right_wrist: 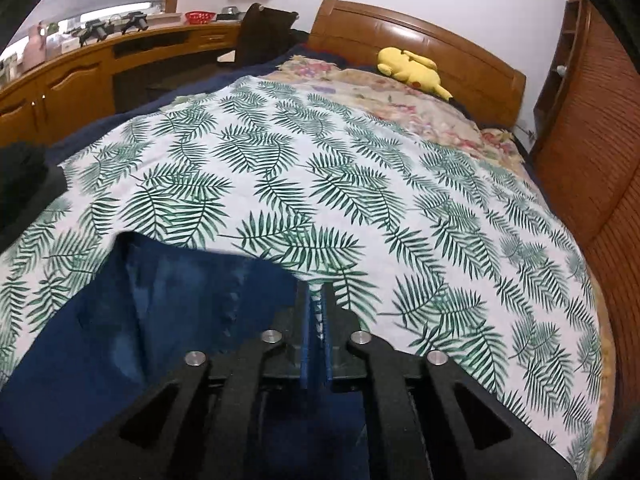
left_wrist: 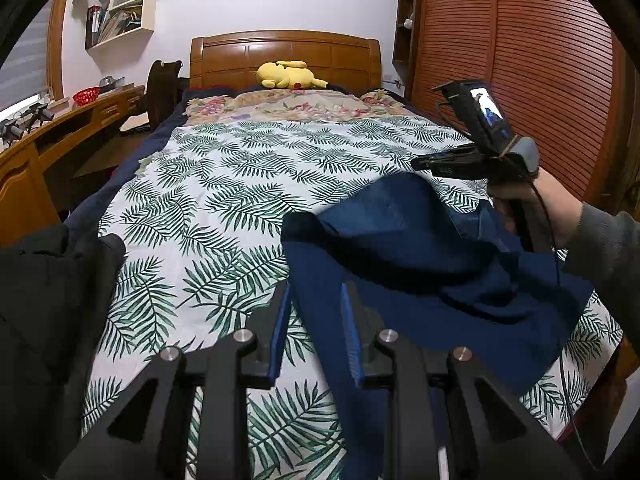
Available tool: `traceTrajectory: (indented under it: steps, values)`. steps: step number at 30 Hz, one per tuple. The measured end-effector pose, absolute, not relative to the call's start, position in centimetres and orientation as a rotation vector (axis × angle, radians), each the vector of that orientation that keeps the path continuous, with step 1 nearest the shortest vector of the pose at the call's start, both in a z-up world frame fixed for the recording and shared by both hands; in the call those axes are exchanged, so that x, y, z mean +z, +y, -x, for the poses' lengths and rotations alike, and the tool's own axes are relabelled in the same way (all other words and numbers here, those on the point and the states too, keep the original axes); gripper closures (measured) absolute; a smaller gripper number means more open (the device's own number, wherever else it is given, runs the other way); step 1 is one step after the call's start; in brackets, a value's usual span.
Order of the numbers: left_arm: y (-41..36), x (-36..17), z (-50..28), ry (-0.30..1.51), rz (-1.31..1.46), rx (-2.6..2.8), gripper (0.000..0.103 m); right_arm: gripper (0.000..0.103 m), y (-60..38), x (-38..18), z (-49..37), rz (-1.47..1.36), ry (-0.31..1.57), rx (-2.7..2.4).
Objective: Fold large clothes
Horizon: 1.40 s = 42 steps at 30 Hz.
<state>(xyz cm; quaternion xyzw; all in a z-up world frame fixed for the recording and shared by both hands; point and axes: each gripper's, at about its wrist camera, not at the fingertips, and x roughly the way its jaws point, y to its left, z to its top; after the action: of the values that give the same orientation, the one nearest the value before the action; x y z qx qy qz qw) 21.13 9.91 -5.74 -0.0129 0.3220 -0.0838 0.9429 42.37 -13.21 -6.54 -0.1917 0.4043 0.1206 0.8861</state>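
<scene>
- Your left claw (left_wrist: 316, 292) is released, its jaws spread over the near left edge of the navy garment (left_wrist: 420, 272).
- Your right claw (right_wrist: 319, 300) is clenched on a fold of that garment, lifting it.
- The garment lies on the near right of the leaf-print bed (left_wrist: 240, 184).
- A yellow plush (left_wrist: 289, 75) sits at the far headboard.

Right tool (right_wrist: 316, 300) nearly closed, blue pads a narrow slit apart, over edge of navy garment (right_wrist: 132, 312) spread on leaf-print bedsheet (right_wrist: 360, 184), yellow plush toy (right_wrist: 412, 67) near wooden headboard (right_wrist: 452, 44).
</scene>
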Motion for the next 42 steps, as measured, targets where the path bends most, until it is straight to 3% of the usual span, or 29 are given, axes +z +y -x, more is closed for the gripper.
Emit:
traceTrajectory:
  steps: [1, 2, 3, 21, 23, 26, 28, 30, 37, 42]
  values:
    - [9.9, -5.7, -21.1, 0.656, 0.025, -0.171, 0.080, 0.055, -13.2, -6.4, -41.9, 0.397, 0.844, 0.265]
    - [9.8, -5.7, -21.1, 0.654, 0.024, -0.173, 0.080, 0.041, -13.0, -6.3, -41.3, 0.403, 0.833, 0.262]
    - [9.7, -5.6, -21.1, 0.653, 0.023, -0.174, 0.080, 0.035, -13.0, -6.1, -40.7, 0.406, 0.825, 0.265]
    - [6.9, -8.3, -22.4, 0.746, -0.014, -0.226, 0.079, 0.035, -14.0, -13.4, -35.4, 0.393, 1.144, 0.445]
    - [6.5, -8.7, -22.6, 0.758, -0.020, -0.231, 0.079, 0.040, -14.5, -14.7, -35.7, 0.386, 1.214, 0.444]
    - [6.1, -8.9, -22.6, 0.766, -0.030, -0.233, 0.079, 0.060, -14.9, -15.3, -35.6, 0.391, 1.246, 0.453]
    - [6.0, -8.9, -22.5, 0.765, -0.033, -0.236, 0.079, 0.082, -14.8, -15.4, -35.4, 0.417, 1.264, 0.455]
    - [5.9, -9.0, -22.4, 0.767, -0.040, -0.237, 0.079, 0.093, -14.7, -15.1, -35.3, 0.466, 1.255, 0.453]
    - [5.9, -8.7, -21.9, 0.760, -0.046, -0.240, 0.079, 0.102, -14.7, -11.4, -36.5, 0.524, 1.081, 0.366]
    - [5.8, -8.5, -21.7, 0.752, -0.045, -0.245, 0.079, 0.102, -14.3, -9.0, -38.7, 0.536, 0.922, 0.280]
